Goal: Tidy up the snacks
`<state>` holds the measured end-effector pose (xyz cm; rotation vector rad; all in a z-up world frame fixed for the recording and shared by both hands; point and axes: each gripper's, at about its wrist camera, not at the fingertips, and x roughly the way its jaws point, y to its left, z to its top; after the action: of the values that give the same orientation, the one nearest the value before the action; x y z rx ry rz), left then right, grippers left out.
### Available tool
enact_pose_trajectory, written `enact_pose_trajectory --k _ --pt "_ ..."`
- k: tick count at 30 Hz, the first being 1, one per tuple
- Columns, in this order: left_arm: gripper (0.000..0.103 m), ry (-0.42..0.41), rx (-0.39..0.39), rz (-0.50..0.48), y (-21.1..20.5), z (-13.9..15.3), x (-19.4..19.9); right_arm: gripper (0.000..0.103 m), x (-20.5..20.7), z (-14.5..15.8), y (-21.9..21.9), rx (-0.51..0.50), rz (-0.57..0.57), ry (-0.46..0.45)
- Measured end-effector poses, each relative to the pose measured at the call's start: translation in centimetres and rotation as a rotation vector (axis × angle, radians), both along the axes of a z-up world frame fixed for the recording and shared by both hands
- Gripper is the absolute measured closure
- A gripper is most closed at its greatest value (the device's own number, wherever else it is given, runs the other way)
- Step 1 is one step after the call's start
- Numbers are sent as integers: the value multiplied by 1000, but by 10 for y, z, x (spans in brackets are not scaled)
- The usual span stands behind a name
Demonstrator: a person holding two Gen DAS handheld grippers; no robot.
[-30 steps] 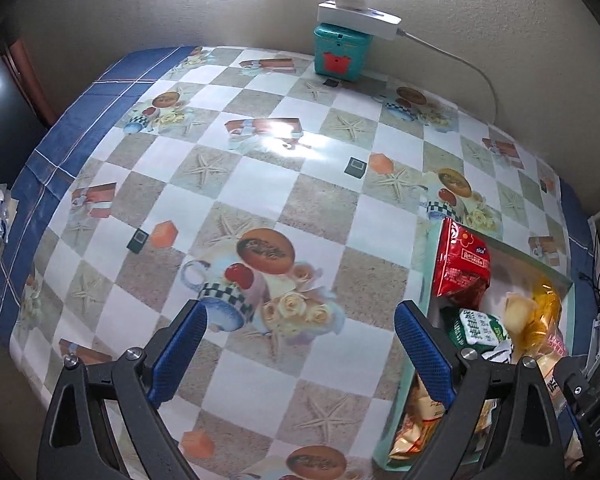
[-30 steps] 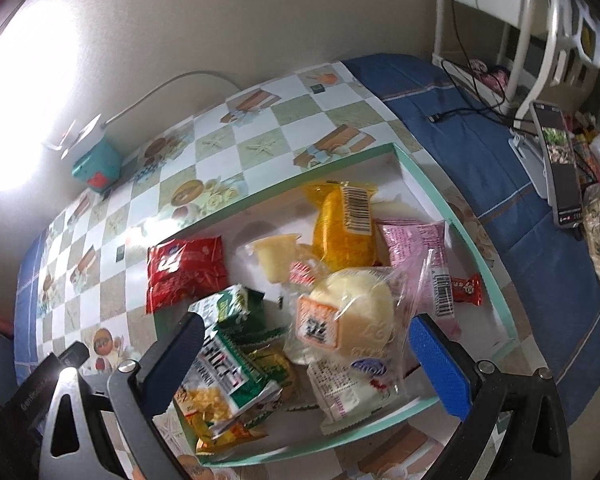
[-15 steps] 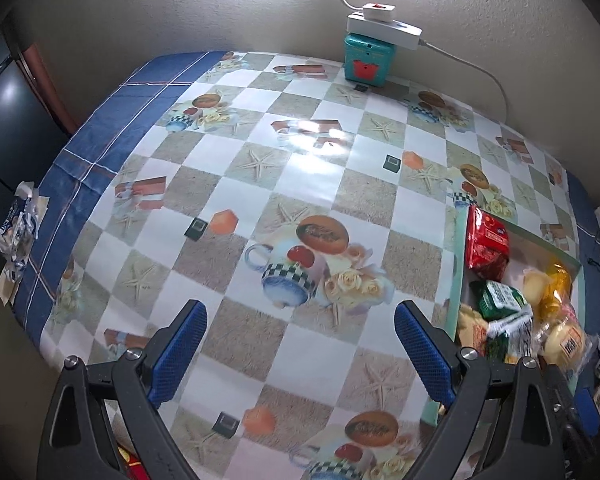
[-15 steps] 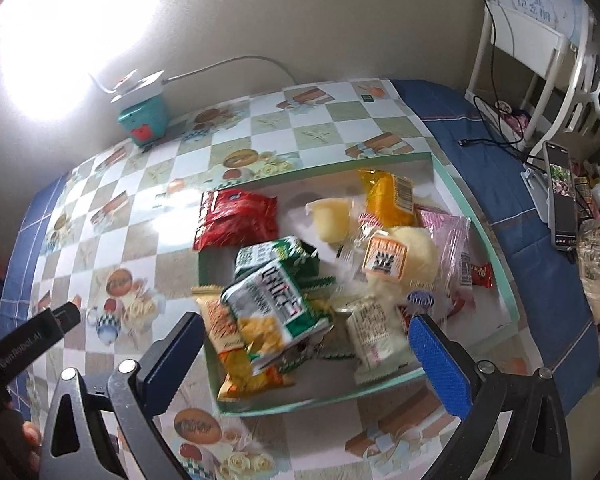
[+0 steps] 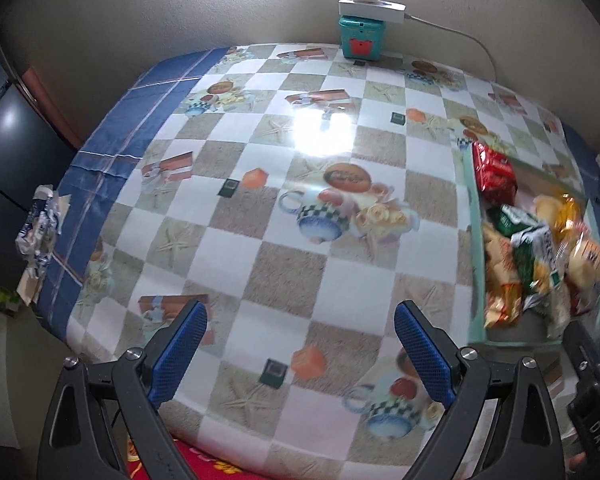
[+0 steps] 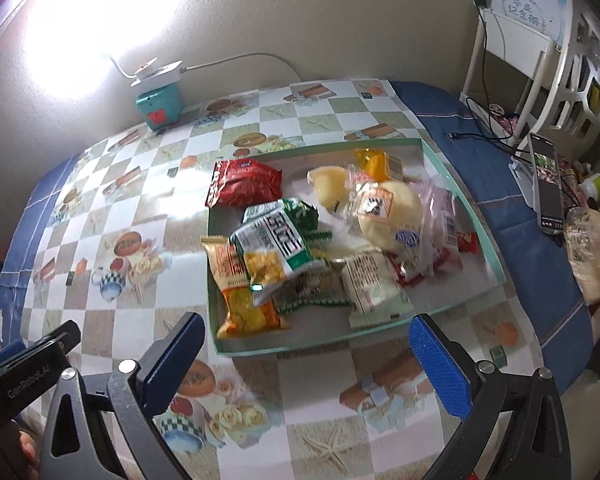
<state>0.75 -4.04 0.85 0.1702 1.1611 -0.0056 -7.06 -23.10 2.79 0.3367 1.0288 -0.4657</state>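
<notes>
Checkered oilcloth printed with teacups and starfish covers the surface (image 5: 284,272) below you, and a plain wall stands behind it. Your left tongs (image 5: 296,344) stand wide apart over bare cloth with nothing between the blue pads. Your right tongs (image 6: 306,354) are likewise spread wide and empty, just short of the near rim of the tray (image 6: 480,208). That shallow green tray lies flat on the right part of the surface and holds the snacks in a loose pile: an orange packet (image 6: 244,304) nearest you, a green-and-white packet (image 6: 278,246) lying on top of it, a round bun in clear wrap (image 6: 388,212) to its right, and a red packet (image 6: 244,184) at the far left corner. Farthest off, a teal box (image 6: 158,106) carrying a white power strip (image 6: 156,74) sits against the wall.
</notes>
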Motion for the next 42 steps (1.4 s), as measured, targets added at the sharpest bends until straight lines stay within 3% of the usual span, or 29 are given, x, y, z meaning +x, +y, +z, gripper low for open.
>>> enact_pose_trajectory --k 12,42 --pt "8 -52 31 -60 6 12 -28 0 -20 3 14 -14 21 2" --pt "8 -20 26 -92 2 9 -28 0 -19 2 18 -39 36 41"
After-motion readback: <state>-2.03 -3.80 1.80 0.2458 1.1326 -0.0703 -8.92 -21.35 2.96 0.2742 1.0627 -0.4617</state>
